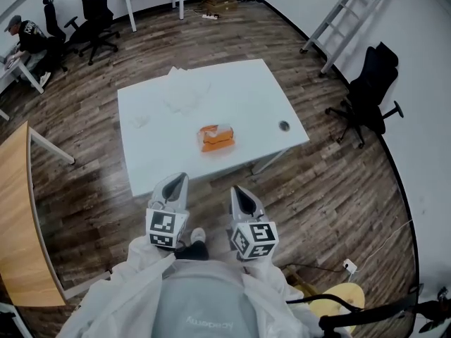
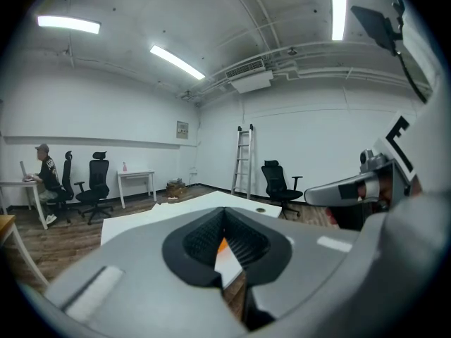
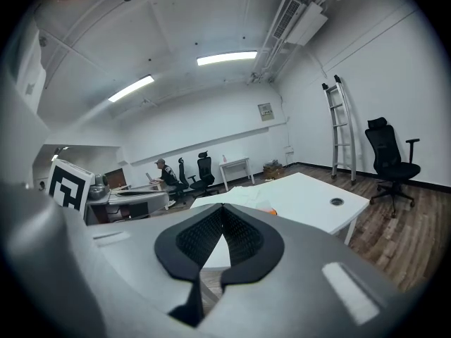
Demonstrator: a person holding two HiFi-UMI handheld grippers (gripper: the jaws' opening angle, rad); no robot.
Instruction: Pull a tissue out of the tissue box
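Left gripper [image 1: 181, 178]: jaws pressing together, gripping nothing. Right gripper [image 1: 237, 190]: likewise clenched, empty. Both hovering over wood floor [image 1: 338, 189], just short of white table [image 1: 261, 97] near edge, pointing toward it. Orange tissue box [image 1: 216, 137] sitting mid-table, well apart from both. Bare tabletop lying between. Crumpled tissues [image 1: 187, 96] lying beyond box.

The person wears a white jacket with long sleeves [image 1: 130, 277] and a grey front panel [image 1: 201, 301] with small pale lettering, too blurred to read. Under it shows a dark shoe [image 1: 194, 249] with a white toe. The left gripper [image 1: 180, 179] and the right gripper [image 1: 239, 192] have smooth light grey shells that narrow to a point. Each carries a white cube [image 1: 166, 229] with black square markers. The fingers [image 2: 201, 240] have a black ribbed lining inside a black rim
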